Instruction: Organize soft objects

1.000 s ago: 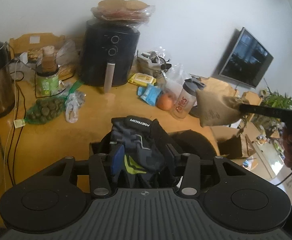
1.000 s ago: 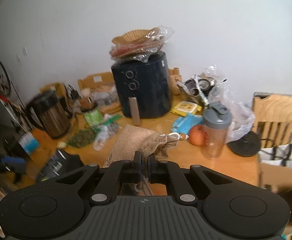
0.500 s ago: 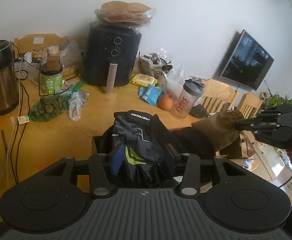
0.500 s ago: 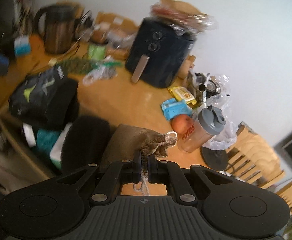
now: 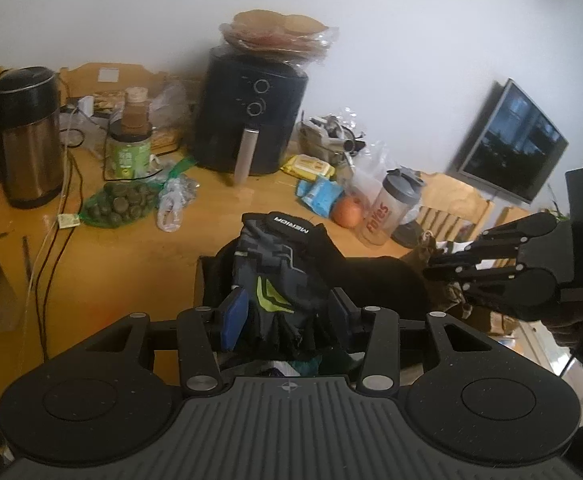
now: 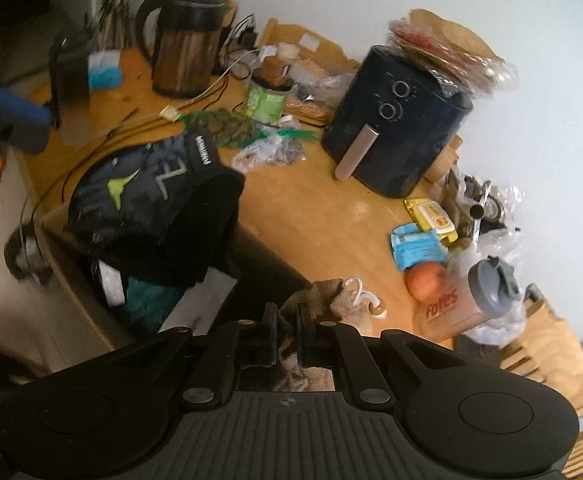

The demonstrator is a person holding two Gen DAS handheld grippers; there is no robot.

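The right gripper (image 6: 287, 330) is clamped nearly closed on the gathered neck of a burlap pouch (image 6: 333, 296), whose white drawstring loops out to the right; the pouch sits at the table edge beside a cardboard box (image 6: 71, 276). The left gripper (image 5: 287, 316) stands partly open with its blue-padded fingers (image 5: 233, 314) pressed on either side of a black cycling glove (image 5: 279, 268) (camouflage pattern with a lime mark), held over that same box. Inside the box lie dark fabric, something teal and a white piece, with the glove on top of the pile. Beyond, on the wooden table (image 5: 131, 264), stand an air fryer (image 5: 251, 120), a kettle (image 5: 27, 136) and a shaker bottle (image 5: 391, 208).
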